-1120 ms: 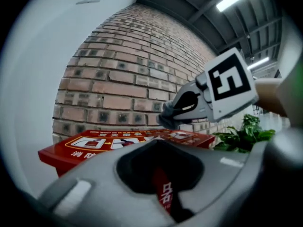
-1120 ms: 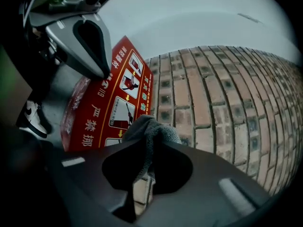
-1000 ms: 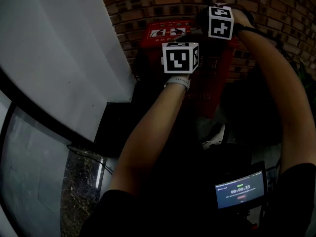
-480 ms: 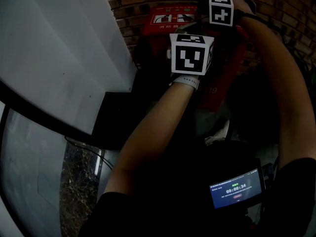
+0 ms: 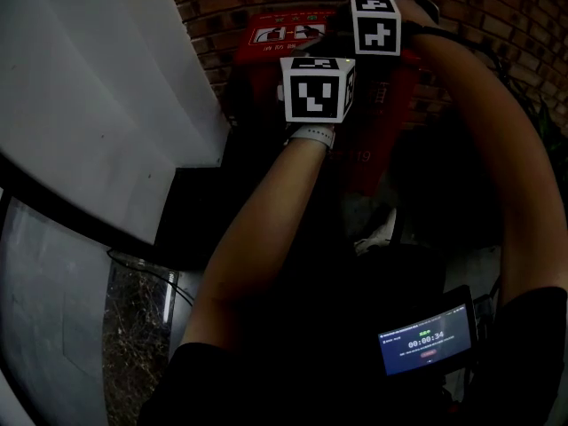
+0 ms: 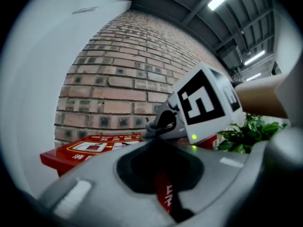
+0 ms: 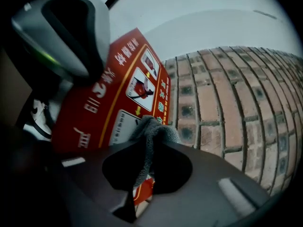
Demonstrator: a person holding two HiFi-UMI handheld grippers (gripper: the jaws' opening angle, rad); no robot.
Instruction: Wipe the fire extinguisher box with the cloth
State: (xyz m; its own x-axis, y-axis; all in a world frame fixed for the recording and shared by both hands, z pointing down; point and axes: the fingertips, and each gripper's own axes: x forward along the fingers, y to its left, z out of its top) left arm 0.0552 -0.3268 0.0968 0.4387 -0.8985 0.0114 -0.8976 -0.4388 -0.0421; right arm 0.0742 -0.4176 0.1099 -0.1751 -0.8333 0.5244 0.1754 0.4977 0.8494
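With my right gripper clamped on the grey cloth and my left gripper closed on nothing, I should press the cloth flat onto the red fire extinguisher box by the brick wall and sweep evenly.

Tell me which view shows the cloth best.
Right gripper view: the grey cloth is clamped in the right hand-held gripper, bunched over the red fire extinguisher box. The left gripper view catches only a small grey fold; in the head view the marker cubes hide it.
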